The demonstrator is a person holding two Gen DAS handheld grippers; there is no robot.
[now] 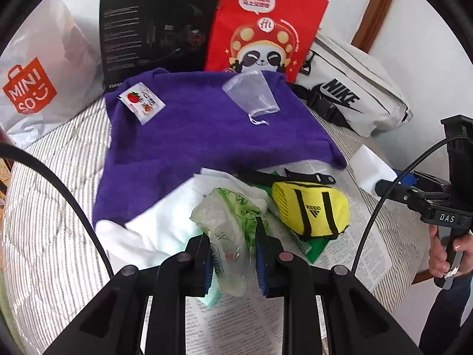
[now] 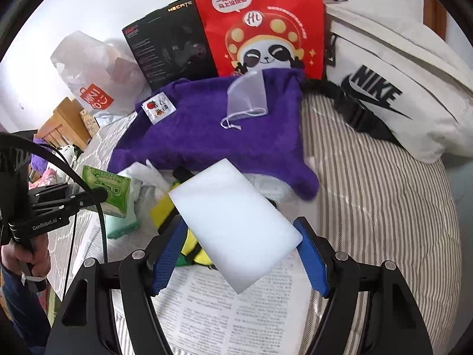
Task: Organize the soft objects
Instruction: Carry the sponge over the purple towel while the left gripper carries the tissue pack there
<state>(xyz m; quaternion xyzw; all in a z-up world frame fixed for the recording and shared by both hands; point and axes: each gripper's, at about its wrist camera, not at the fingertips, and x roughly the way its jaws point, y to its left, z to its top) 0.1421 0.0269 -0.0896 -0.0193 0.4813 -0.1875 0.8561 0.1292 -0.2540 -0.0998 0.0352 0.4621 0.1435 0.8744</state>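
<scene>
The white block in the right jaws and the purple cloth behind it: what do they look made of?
White block: probably foam or sponge, matte, smooth faces, crisp edges, no print. Purple cloth: looks like terry or microfibre towelling, with a fuzzy, light-absorbing nap, soft draped folds and a sewn-on label.

The setting was a bed covered in grey-and-white striped bedding, pushed against a plain white wall. A brown wooden frame ran up the wall at the far right corner — a wooden piece of furniture stood beyond the bed's left side. Daylight was soft and even.
</scene>
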